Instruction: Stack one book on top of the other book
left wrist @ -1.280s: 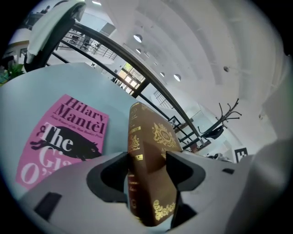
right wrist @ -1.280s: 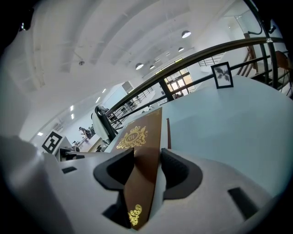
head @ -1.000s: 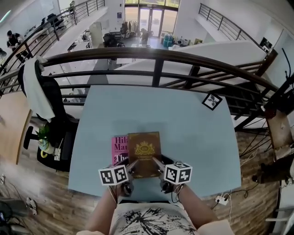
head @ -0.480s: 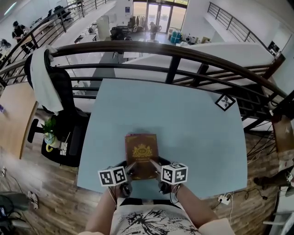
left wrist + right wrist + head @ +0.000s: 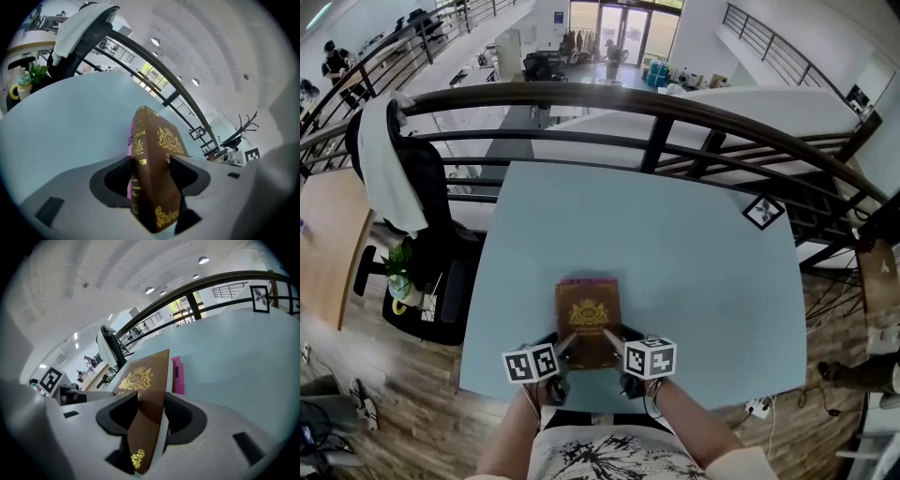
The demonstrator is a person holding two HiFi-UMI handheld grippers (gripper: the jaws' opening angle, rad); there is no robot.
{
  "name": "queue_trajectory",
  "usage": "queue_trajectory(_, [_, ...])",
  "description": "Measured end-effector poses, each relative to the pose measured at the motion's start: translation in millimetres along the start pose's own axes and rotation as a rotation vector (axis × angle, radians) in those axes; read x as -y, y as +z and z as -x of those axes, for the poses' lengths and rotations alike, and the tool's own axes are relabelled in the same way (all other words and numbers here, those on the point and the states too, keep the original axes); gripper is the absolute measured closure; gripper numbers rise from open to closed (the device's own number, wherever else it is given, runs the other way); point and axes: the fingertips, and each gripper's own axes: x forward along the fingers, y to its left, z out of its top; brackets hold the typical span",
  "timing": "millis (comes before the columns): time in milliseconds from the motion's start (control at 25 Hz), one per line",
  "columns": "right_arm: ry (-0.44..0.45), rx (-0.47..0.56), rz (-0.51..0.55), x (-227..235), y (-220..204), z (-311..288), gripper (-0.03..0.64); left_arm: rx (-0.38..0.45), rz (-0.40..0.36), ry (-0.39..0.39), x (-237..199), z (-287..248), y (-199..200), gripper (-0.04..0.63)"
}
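Brown book [image 5: 587, 314] flat over pink book [image 5: 590, 279], long axis pointing away from person, spine left. Left gripper [image 5: 567, 342] and right gripper [image 5: 610, 336] each clamp its near end.

Head view looks steeply down; 2 gripper views closely share brown book [image 5: 588, 323].

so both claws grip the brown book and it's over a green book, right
Not green: a pink book lies under the brown book, as the right gripper view shows. Left claw and right claw both grip the brown book.
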Motion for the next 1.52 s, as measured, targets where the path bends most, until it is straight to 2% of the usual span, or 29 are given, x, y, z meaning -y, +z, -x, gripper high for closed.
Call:
queue_trajectory(240, [-0.006, -0.008, 0.012, -0.7, 1.2, -1.8, 0.439, -0.015, -0.007, -0.021, -2.0, -2.3, 0.6, 0.359])
queue_trajectory(360, [-0.008, -0.011, 0.009, 0.8, 0.3, -2.5, 0.438, -0.018, -0.036, -0.001, -3.9, -3.1, 0.8, 0.343])
queue_trajectory(560, [-0.018, -0.021, 0.013, 2.4, 1.0, -2.0, 0.420, -0.018, -0.044, 0.009, -4.7, -1.1, 1.7, 0.330])
queue_trajectory(720, [-0.066, -0.002, 0.046, 6.7, 8.7, 4.6, 0.413, 0.025, -0.136, 0.088, -6.0, 11.4, 20.2, 0.331])
queue_trajectory(840, [-0.064, 0.037, 0.048, 2.2, 20.4, 15.8, 0.436, 0.049, -0.158, 0.038, 4.9, 19.2, 28.5, 0.335])
queue_trajectory(920, [-0.069, 0.062, 0.069, -1.2, 28.8, 24.8, 0.469, 0.069, -0.178, 0.021, 11.2, 27.4, 36.9, 0.368])
queue_trajectory(1040, [-0.096, 0.107, 0.119, -5.6, 43.0, 37.9, 0.545, 0.133, -0.217, 0.049, 16.4, 44.5, 57.4, 0.516])
queue_trajectory(1120, [-0.119, 0.139, 0.149, -8.6, 52.3, 46.0, 0.554, 0.176, -0.240, 0.053, 22.5, 53.3, 68.4, 0.557])
queue_trajectory(1240, [-0.156, 0.198, 0.183, -11.9, 65.9, 60.2, 0.623, 0.228, -0.288, 0.042, 35.4, 65.2, 80.0, 0.575])
queue_trajectory(1400, [-0.143, 0.287, 0.203, -25.7, 86.5, 80.1, 0.623, 0.296, -0.387, 0.008, 57.5, 83.5, 96.4, 0.577])
queue_trajectory(1520, [-0.126, 0.365, 0.251, -43.5, 102.3, 99.7, 0.623, 0.385, -0.516, -0.016, 84.3, 106.4, 112.0, 0.577])
